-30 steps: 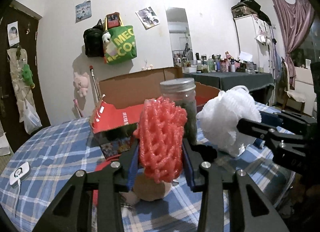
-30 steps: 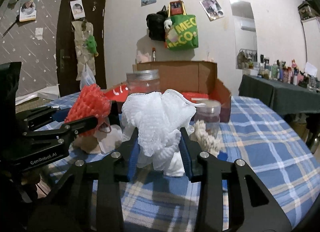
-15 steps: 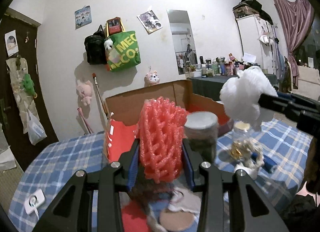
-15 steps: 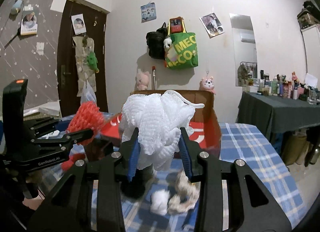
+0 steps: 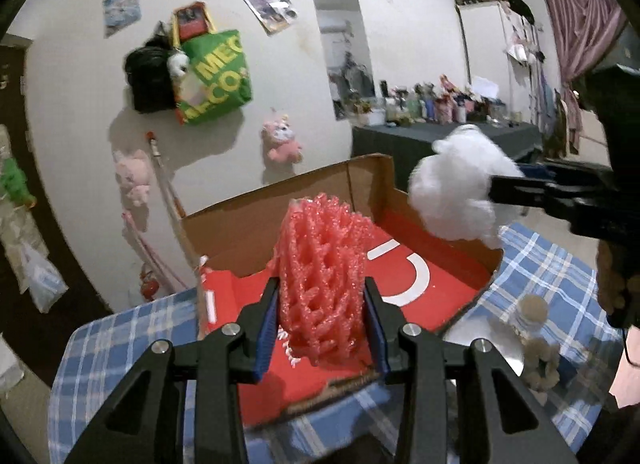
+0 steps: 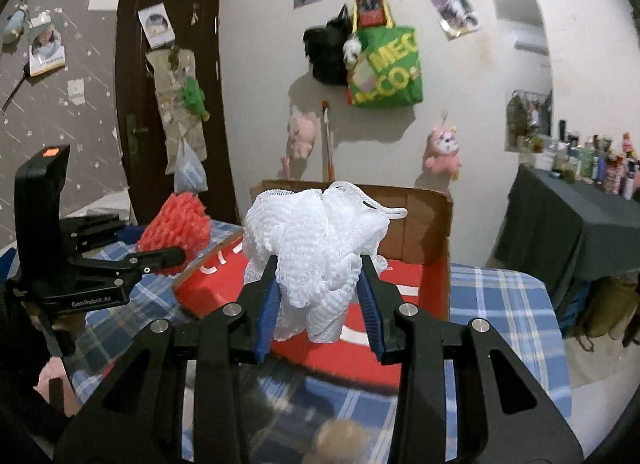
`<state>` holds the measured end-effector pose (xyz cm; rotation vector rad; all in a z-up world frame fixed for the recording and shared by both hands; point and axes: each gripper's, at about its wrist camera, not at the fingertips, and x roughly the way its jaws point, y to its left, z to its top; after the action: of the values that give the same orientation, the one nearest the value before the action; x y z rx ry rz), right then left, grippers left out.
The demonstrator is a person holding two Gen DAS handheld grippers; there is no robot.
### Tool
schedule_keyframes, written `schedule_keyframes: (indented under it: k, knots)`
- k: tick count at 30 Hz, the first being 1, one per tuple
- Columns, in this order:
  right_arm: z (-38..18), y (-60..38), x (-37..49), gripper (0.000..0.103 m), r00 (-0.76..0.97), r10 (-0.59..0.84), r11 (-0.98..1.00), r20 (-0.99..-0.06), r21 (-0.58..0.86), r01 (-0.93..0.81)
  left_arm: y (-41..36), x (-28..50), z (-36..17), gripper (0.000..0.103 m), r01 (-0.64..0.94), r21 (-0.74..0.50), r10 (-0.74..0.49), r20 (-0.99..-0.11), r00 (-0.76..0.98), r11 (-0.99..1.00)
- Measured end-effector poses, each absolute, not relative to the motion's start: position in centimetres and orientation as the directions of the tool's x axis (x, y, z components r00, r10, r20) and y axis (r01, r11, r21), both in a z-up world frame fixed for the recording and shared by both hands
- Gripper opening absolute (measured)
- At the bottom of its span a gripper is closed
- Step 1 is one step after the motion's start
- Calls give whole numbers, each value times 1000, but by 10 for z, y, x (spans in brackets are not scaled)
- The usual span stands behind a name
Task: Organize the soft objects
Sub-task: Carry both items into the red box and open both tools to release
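Left tool [image 5: 320, 324] clamped on red net [image 5: 320, 284], right tool [image 6: 320, 304] clamped on white pouf [image 6: 316, 248]; both held above near edge of box [image 5: 368, 179]. Light, springy, squashy stuff by the look: best pinched mid-bulk, apt to snag on pads. Beside box on tabletop [image 5: 560, 272], blurred jar [image 5: 530, 310] and beige clump [image 5: 540, 364]. Nothing blocking box's open red floor. Beyond box, plush toys [image 5: 280, 139] on wall.
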<state>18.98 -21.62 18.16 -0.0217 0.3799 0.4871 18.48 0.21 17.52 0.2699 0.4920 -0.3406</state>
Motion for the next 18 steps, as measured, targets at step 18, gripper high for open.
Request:
schedule_keyframes:
  k: [18]
  knots:
    - [133,-166,397,35,643,324,904,-694,27,-426,-22,381,113,41,376,134,-143,-769,623,917]
